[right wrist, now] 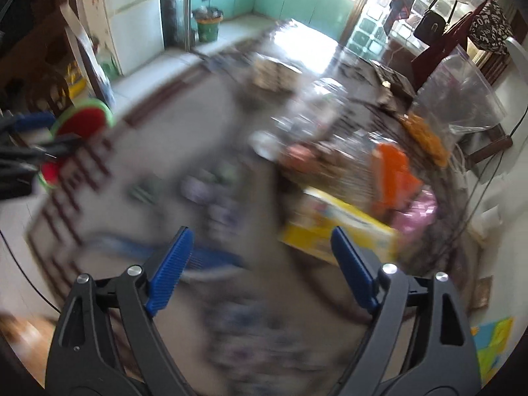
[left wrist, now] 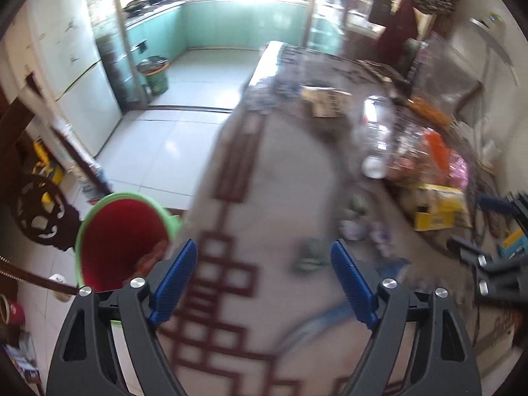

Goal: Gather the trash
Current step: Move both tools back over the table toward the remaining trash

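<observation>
A green-rimmed bin with a red liner (left wrist: 122,237) stands on the floor by the table's left edge, with some reddish scraps inside. My left gripper (left wrist: 264,247) hangs open over the grey patterned tablecloth (left wrist: 297,171), nothing between its blue pads. Small crumpled scraps (left wrist: 310,257) lie just ahead of it, blurred. My right gripper (right wrist: 260,232) is open too, over the blurred cloth, with a blue comb-like thing (right wrist: 211,257) by its left pad. The bin (right wrist: 82,118) shows at the left of the right wrist view, behind the left gripper's fingers (right wrist: 29,122).
The table's right side is crowded: a yellow box (right wrist: 340,231), an orange packet (right wrist: 392,178), a clear plastic bag (right wrist: 462,92), a white bowl (left wrist: 373,168). A fridge (left wrist: 72,66) and a green kitchen bin (left wrist: 155,76) stand beyond on the tiled floor.
</observation>
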